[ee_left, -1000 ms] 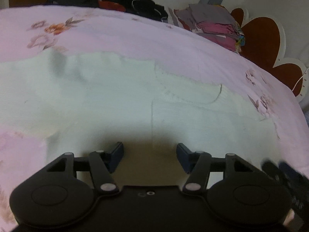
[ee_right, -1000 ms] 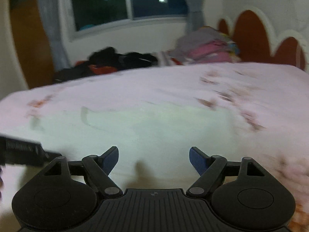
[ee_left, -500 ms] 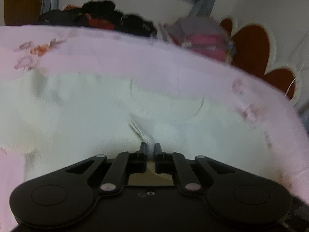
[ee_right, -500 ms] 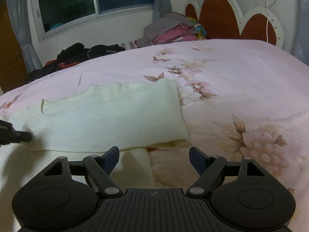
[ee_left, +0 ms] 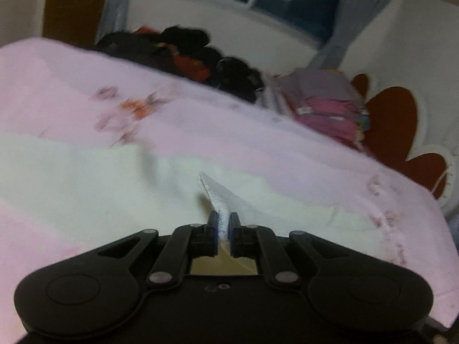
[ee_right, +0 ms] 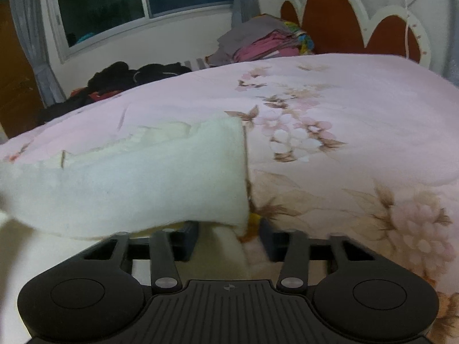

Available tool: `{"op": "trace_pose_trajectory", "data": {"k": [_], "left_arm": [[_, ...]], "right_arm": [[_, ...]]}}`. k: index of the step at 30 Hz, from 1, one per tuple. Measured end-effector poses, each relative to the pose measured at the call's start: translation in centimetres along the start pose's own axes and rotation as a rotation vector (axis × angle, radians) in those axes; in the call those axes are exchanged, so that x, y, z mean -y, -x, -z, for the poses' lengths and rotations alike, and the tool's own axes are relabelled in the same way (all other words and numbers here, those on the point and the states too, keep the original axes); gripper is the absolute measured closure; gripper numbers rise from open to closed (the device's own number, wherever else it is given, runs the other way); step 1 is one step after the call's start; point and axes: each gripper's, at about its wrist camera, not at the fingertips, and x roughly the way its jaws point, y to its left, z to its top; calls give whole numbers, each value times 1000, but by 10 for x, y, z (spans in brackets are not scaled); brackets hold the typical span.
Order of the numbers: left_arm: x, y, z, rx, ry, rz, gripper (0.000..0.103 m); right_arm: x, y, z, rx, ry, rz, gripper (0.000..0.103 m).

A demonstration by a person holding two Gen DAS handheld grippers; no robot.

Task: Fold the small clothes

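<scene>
On the left, the left gripper (ee_left: 223,228) is clamped on a ribbed edge of the cream garment (ee_left: 86,189), pinching it into a raised ridge that lifts off the pink floral bedspread (ee_left: 71,86). The rest of the garment lies spread across the bed in front of it, mostly flat.

Further right, the right gripper (ee_right: 228,239) has just been closing its jaws; there is a clear gap between them, and the garment's near right corner (ee_right: 242,226) sits in that gap. Whether the pads already press on the cloth I cannot tell, since the fabric covers the tips.

By my reading, the fold has barely begun: one edge is gripped, the other corner is being taken, and the cloth has not yet been carried over itself. The fold itself, any second fold, and setting the piece aside are all left.

The left view alone shows the pinched ribbed edge close up. The right view alone shows the garment's right border, a thick doubled roll of cream cloth (ee_right: 129,183) humped above the bedspread, and the bare flowered bedding beyond it. Both views show the folded stack (ee_right: 266,46) near the headboard (ee_right: 338,14) and the dark clothes heap (ee_right: 126,77) under the window (ee_right: 137,0).
</scene>
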Motion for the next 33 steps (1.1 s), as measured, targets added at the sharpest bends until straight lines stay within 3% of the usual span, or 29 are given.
{"op": "trace_pose_trajectory", "data": {"k": [7,13,14,15,16,18,21,25,33], "left_arm": [[-17,-29,22,-70,-5,-57,96],[-18,-27,19,-68,-34,-73,94],[-17,-25,19,-58,-42,-88,92],[-16,-22,21,-45,-47,-105,87],[-15,-16,21,-28,-46,-117,81],[-11,-5,22,11,-56,-127,80],[-1,6,18,46,-91,-112,79],[15,-4,15,25,-130,-77,79],[17,-46,29,-56,-179,-95,79]], "right_arm": [[10,2,3,-10,-43,15,90],[18,23,2,-51,-23,-36,88],[19,29,1,-36,-27,-40,86],[21,34,-1,-18,-32,-44,72],[22,37,-5,-1,-37,-49,49],[24,38,-15,34,-41,-52,42],[24,19,-32,27,-54,-55,42],[26,-16,-50,2,-88,-66,43],[29,-78,-80,-36,-174,-81,60]]}}
